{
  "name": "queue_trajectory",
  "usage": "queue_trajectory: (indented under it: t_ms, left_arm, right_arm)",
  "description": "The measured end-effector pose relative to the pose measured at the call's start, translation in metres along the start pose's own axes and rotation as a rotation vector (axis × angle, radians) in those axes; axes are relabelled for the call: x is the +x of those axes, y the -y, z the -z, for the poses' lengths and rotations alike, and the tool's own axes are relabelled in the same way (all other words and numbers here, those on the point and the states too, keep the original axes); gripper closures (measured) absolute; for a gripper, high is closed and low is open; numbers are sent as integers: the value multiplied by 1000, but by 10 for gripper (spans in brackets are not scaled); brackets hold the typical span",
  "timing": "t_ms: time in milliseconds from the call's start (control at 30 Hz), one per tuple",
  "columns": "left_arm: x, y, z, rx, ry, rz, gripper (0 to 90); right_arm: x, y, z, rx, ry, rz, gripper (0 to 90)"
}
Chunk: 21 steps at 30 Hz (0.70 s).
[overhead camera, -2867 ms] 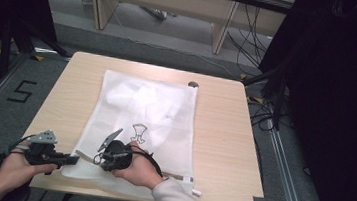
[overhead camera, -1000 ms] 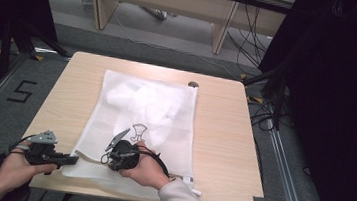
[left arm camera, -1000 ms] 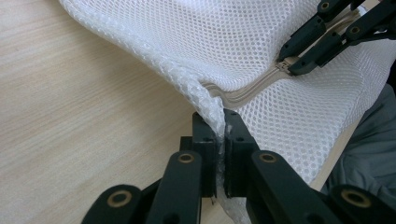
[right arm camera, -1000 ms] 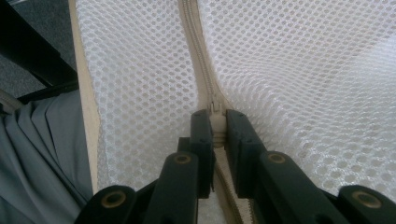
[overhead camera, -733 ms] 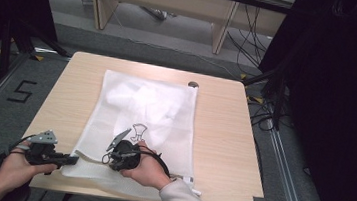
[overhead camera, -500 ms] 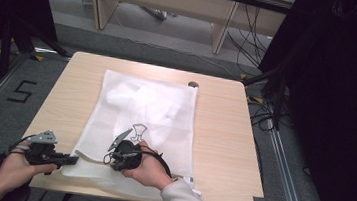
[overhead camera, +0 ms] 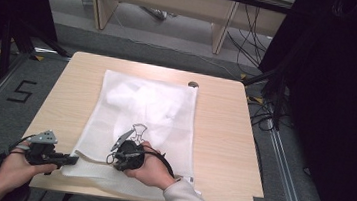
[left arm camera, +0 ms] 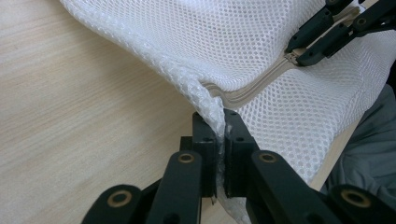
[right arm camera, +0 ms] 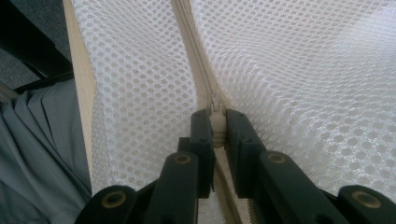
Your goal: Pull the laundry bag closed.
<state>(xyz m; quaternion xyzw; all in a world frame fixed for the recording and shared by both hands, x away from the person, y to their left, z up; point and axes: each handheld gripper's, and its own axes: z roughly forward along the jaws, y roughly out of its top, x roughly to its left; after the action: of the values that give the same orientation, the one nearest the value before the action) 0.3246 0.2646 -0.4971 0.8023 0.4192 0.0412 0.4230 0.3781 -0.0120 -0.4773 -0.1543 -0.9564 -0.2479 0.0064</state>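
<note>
A white mesh bag (overhead camera: 150, 107) lies flat on the wooden table (overhead camera: 223, 135), with pale cloth and a dark printed figure (overhead camera: 139, 130) showing through it. A beige zipper (left arm camera: 243, 93) runs along its near edge. My left gripper (overhead camera: 73, 159) is at the near left corner, and in the left gripper view it (left arm camera: 220, 116) is shut on the bunched mesh at the zipper's end. My right gripper (overhead camera: 110, 159) is a short way to the right. It (right arm camera: 217, 116) is shut on the zipper pull (right arm camera: 215, 122), and the left gripper view shows it (left arm camera: 299, 51) on the zipper.
A small dark round object (overhead camera: 193, 84) sits at the table's far edge. Wooden desk legs (overhead camera: 221, 32) and cables (overhead camera: 253, 43) stand beyond. Black curtains (overhead camera: 328, 96) hang on the right. The person's grey trousers (right arm camera: 37, 154) are just past the near table edge (right arm camera: 79, 84).
Since the earliest frame my right gripper has shifted slightly right along the bag's near edge. The left gripper has stayed put.
</note>
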Motion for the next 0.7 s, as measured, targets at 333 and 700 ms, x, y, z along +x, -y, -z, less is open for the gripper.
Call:
queue_trajectory:
  t_ms: [333,700]
  left_arm:
    - [0,0,0,4,-4,1,848]
    - [0,0,-1,-2,3,2,848]
  right_arm:
    - [-1,3,3,8,6,-8,825]
    - [-3,7,7,3,14,-16,825]
